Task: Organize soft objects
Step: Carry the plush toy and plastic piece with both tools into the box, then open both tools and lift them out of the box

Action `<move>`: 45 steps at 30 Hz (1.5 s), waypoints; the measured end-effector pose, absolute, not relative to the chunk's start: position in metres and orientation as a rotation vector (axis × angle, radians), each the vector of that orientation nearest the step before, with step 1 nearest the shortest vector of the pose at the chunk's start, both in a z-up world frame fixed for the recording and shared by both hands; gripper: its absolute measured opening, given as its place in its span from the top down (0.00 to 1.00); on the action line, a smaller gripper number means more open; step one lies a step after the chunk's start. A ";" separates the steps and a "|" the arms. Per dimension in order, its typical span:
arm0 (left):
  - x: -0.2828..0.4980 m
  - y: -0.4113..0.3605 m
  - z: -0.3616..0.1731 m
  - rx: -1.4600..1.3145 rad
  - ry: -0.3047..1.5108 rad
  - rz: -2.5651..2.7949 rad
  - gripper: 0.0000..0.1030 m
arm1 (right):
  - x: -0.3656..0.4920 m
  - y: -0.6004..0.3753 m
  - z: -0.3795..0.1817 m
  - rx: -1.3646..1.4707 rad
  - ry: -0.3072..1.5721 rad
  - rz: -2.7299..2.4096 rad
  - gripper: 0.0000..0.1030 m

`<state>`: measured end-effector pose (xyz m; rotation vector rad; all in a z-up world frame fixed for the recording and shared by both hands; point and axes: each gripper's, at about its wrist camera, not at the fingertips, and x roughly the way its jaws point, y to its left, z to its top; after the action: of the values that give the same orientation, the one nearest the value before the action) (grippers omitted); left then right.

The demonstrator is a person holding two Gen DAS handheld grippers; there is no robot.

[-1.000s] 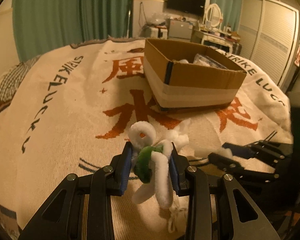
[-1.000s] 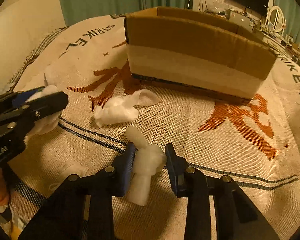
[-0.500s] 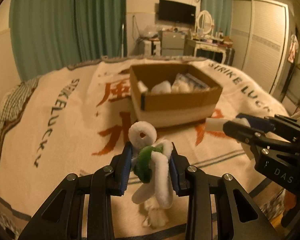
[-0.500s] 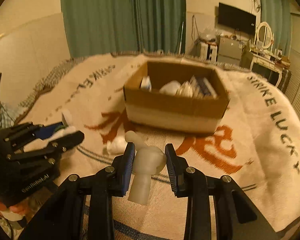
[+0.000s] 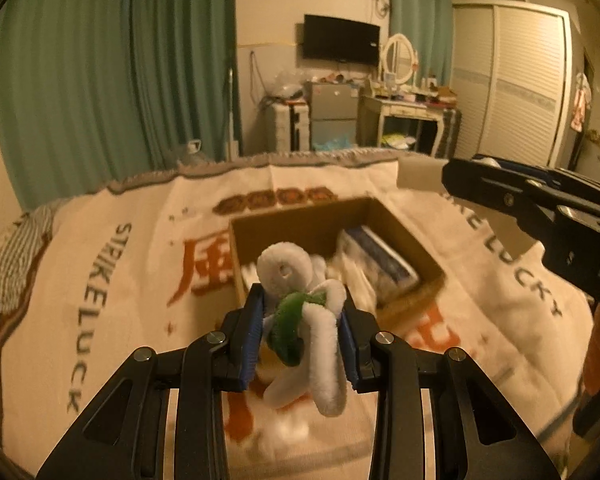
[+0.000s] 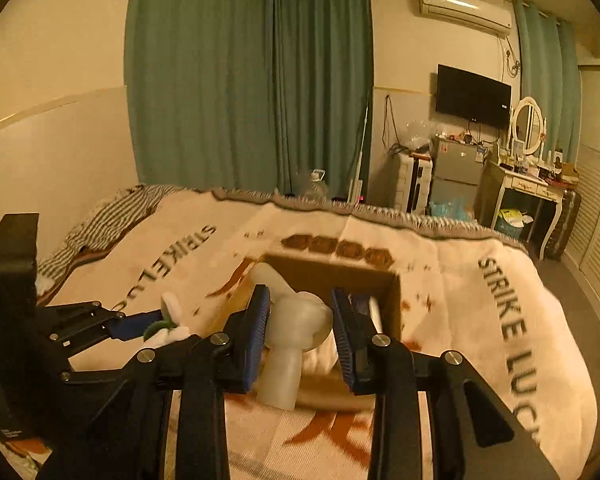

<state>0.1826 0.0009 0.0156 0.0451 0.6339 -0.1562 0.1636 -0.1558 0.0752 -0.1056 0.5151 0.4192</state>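
Observation:
My left gripper (image 5: 302, 334) is shut on a white and green pipe-cleaner toy (image 5: 304, 316), held up in the air in front of the open cardboard box (image 5: 300, 216) on the bed. My right gripper (image 6: 300, 324) is shut on a white rubbery figure (image 6: 296, 332), also lifted, with the box (image 6: 332, 270) just beyond it. In the left wrist view the right gripper (image 5: 444, 176) shows at the right, above the box, with the white figure (image 5: 418, 176) sticking out of it. The right wrist view shows the left gripper (image 6: 160, 326) low at the left, still holding its toy (image 6: 168, 326).
The box holds several soft items and a packet (image 5: 380, 256). A cream blanket (image 5: 112, 280) with orange characters and dark lettering covers the bed. One white fluffy scrap (image 5: 288, 434) lies on it below my left gripper. Green curtains, a dresser and a wardrobe stand behind the bed.
Both grippers have risen from the blanket with their toys and now look down into the box from higher up. The right gripper has moved over toward the box.

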 end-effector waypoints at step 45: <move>0.068 0.023 0.126 0.061 0.356 0.007 0.11 | 0.061 -0.212 0.176 -0.108 0.387 0.288 0.05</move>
<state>0.0677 0.0232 0.1263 0.0615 0.3562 0.0074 0.0613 -0.2115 0.1760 -0.1079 0.3867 0.2885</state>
